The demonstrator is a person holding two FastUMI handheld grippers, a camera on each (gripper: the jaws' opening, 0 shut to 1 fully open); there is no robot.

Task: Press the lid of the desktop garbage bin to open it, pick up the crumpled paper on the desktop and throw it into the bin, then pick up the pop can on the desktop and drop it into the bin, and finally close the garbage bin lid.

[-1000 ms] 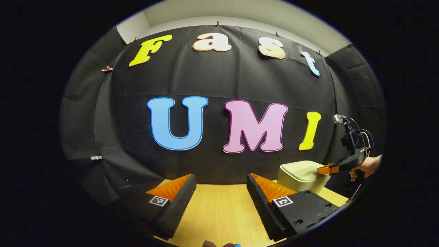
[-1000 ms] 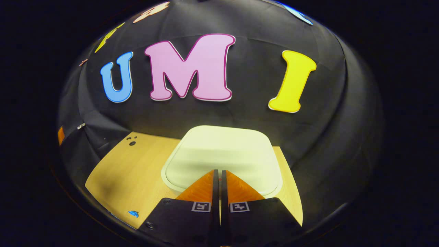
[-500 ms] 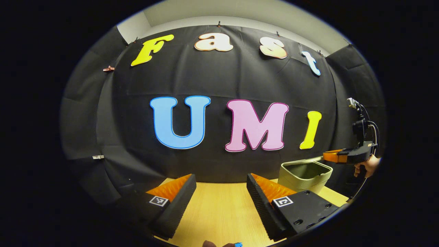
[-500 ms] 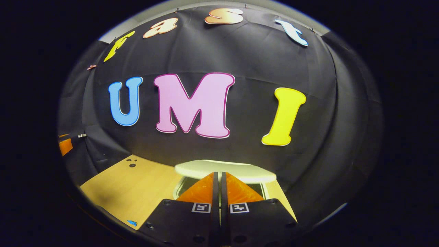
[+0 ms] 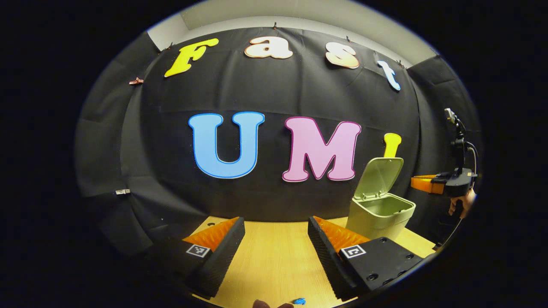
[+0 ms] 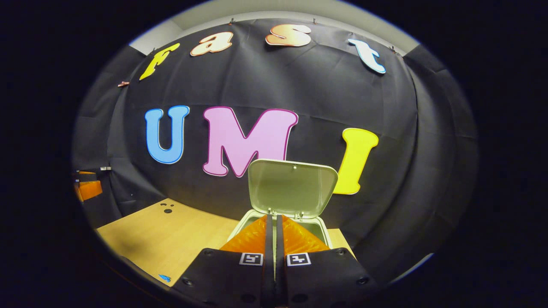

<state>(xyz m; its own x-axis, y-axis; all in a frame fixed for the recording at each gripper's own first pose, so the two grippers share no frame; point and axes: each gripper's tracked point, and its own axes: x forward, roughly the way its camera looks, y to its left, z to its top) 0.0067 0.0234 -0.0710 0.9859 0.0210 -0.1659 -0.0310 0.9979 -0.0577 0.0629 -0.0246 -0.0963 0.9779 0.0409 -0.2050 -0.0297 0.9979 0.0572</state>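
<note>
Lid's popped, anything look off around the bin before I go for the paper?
Nothing stands out. The bin stands upright on the table with its lid raised. The right gripper, jaws together, sits in front of the opening; the left gripper is open over bare table.

Bin [image 5: 376, 218] smooth matt plastic; table [image 5: 274, 261] pale wood grain.
</note>
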